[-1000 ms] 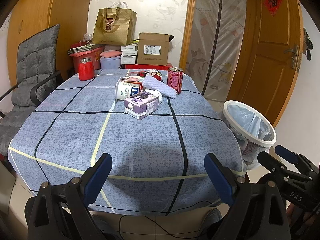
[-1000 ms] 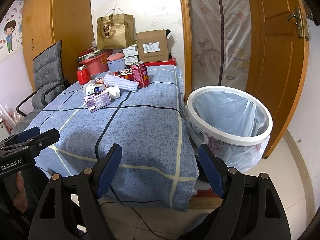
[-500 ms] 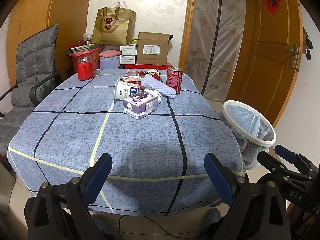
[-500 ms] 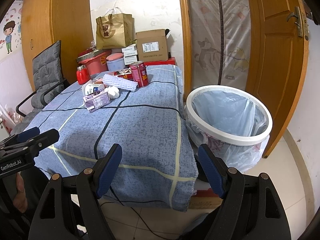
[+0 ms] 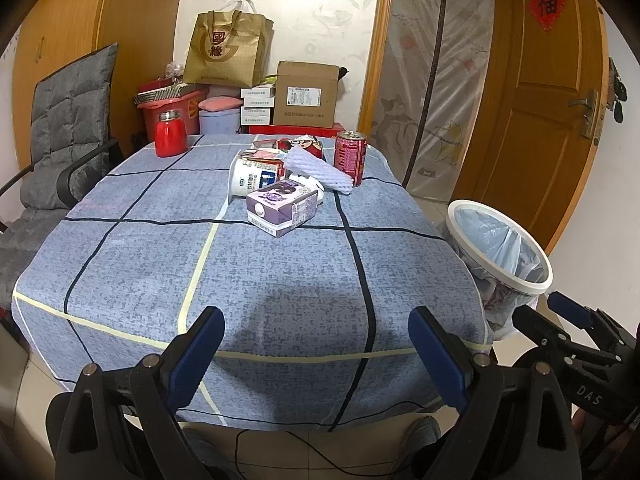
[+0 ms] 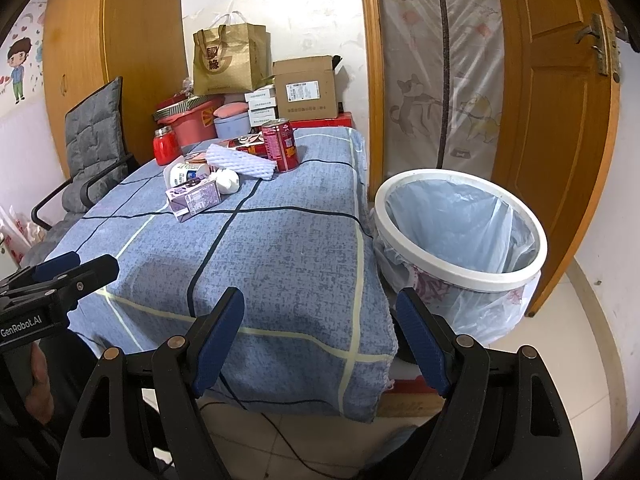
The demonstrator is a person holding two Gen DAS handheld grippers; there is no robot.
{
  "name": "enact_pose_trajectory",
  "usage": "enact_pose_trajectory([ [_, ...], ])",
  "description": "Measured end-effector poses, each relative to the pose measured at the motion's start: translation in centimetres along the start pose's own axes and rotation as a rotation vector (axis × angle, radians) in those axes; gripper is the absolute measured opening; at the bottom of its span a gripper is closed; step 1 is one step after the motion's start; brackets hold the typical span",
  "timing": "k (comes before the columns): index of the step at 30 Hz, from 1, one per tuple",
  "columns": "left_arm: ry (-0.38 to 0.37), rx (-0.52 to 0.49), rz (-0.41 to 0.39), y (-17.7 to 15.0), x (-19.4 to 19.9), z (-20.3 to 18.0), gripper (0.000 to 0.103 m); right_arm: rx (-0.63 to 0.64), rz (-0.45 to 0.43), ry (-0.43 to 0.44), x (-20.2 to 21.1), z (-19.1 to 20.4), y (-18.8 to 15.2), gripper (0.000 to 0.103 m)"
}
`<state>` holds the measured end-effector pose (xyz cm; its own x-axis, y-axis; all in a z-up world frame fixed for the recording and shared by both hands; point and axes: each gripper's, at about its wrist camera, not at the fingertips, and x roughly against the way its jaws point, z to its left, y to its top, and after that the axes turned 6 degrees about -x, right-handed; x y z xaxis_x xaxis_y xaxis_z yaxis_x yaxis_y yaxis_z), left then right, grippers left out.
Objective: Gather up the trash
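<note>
Your trash sits in one cluster on the far half of the bench (image 5: 280,280), and the purple carton (image 5: 282,208) is its front piece, straight ahead of your left gripper (image 5: 316,344) and well apart from it. The carton lies flat, its long axis running from near left to far right as you face it. Behind the carton lies the white tub (image 5: 252,178) on its side, just beside the carton a white crumpled wad (image 6: 226,180), and behind that the white foam sleeve (image 5: 318,168) leaning against the red can (image 5: 350,156), which stands upright.

Your left gripper is the nearer one to the carton; your right gripper (image 6: 320,336) hangs off the bench's near right corner, and from there the carton lies far off to the left. The bin (image 6: 460,276) stands on the floor just beside the bench's right edge, close to your right gripper.

Both pairs of fingers are spread wide, holding nothing and touching nothing.
</note>
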<state>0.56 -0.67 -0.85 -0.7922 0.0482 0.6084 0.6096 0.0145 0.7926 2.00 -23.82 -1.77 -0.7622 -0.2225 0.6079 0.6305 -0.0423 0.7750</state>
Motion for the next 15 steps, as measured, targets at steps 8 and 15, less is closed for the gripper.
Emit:
enact_pose_trajectory([
  [8,-0.015,0.004,0.015,0.0,-0.9,0.5,0.094,0.005,0.008,0.002,-0.6,0.2,0.1,0.078],
  [15,-0.056,0.016,0.025,1.0,-3.4,1.9,0.094,0.004,0.021,0.026,-2.4,0.3,1.2,0.078],
])
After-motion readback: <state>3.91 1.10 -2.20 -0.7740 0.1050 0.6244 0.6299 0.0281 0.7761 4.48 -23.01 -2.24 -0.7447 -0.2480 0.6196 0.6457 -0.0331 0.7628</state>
